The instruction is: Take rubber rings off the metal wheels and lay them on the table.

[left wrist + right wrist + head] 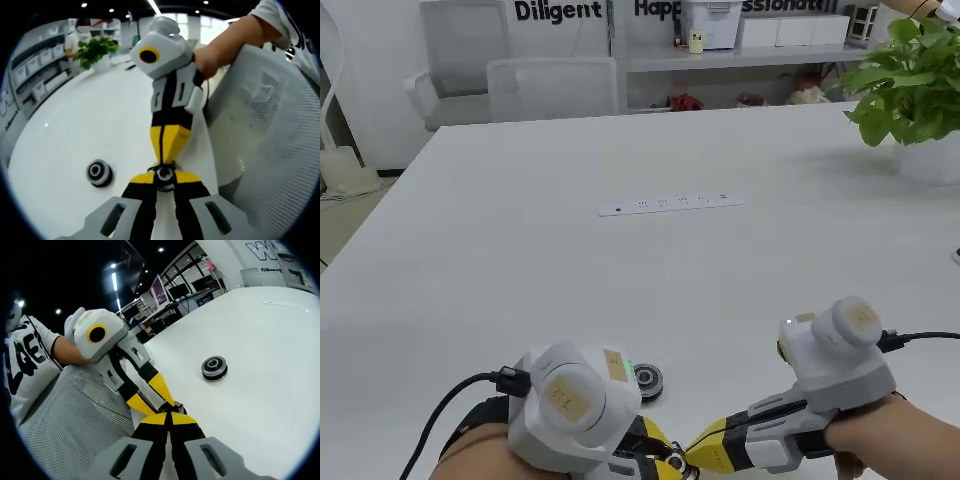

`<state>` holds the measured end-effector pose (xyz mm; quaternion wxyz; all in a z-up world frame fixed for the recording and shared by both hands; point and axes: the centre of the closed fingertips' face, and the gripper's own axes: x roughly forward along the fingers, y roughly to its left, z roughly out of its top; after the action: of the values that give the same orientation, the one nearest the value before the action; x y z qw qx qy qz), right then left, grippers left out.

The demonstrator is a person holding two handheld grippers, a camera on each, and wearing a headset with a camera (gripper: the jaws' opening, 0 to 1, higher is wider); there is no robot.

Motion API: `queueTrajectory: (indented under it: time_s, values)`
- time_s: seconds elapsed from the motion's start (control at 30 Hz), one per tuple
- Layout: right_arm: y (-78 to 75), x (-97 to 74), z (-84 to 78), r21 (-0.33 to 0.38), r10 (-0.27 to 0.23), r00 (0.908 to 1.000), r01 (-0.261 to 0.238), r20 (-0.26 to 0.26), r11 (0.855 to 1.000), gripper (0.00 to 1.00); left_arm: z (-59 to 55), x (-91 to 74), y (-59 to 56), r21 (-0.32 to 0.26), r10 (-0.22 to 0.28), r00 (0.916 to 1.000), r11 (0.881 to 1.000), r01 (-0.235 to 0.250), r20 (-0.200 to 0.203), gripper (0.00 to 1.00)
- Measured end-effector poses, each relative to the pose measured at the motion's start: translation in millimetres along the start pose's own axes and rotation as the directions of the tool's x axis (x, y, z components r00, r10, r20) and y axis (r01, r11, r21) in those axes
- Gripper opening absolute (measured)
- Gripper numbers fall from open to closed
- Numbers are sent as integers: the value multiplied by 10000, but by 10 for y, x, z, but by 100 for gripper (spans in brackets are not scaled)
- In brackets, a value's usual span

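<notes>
The step in hand appears to be peeling the ring off the first wheel. At the bottom centre of the head view the two grippers meet tip to tip, low over the near edge of the table (620, 280).

In the left gripper view, the left gripper (164, 179) rises from the bottom edge with its jaws closed on the held wheel (164, 174), a small round hub just below the middle of the frame. The right gripper (162, 161) comes down from the top of that view, its yellow jaws drawn to a point that touches the wheel's upper rim. They look closed. I cannot tell whether the ring is pinched between them or whether they only press on it, because the ring itself is too small to make out.

The loose wheel (99, 172) sits flat on the table at the lower left of the left gripper view and right of centre in the right gripper view, near the grippers but apart from them. Its dark outer band suggests its ring is still on.

The next move probably calls for the left jaws to hold the hub firmly while the right jaws hook the rubber and pull it outward and round the rim. The ring then goes on the table, and the loose wheel gets its turn. The rubber may slip out of the jaws.
</notes>
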<state>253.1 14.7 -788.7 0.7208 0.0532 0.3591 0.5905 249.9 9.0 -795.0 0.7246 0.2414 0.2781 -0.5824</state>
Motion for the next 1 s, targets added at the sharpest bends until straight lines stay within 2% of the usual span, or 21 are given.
queueTrajectory:
  time_s: [0.07,0.1,0.13,0.23,0.47,0.83,1.0]
  values:
    - [18,3,7,67,112,9999,-113,60,9999,0,1,1,0,10,2,10000,10000,-2,-3,13]
    - [89,16,42,138,488,9984,-492,270,9987,0,1,1,1,5,9,10000,10000,-9,-1,13]
    - [116,19,66,187,596,9975,-604,377,9980,0,2,3,1,12,15,10000,10000,-15,-5,13]
    - [88,29,44,-254,311,9995,-310,15,9992,0,5,5,4,3,29,10000,10000,-29,-10,13]
    - [15,-10,27,82,179,9996,-180,205,9998,0,10,6,5,44,81,10000,10000,-81,38,13]
    - [-10,-42,43,289,55,9994,-65,338,9996,0,13,-1,0,-206,-82,9999,9998,83,75,14]
    - [-16,-69,69,454,55,9986,-78,520,9989,0,35,-56,-1,-272,-175,9998,9995,179,135,14]
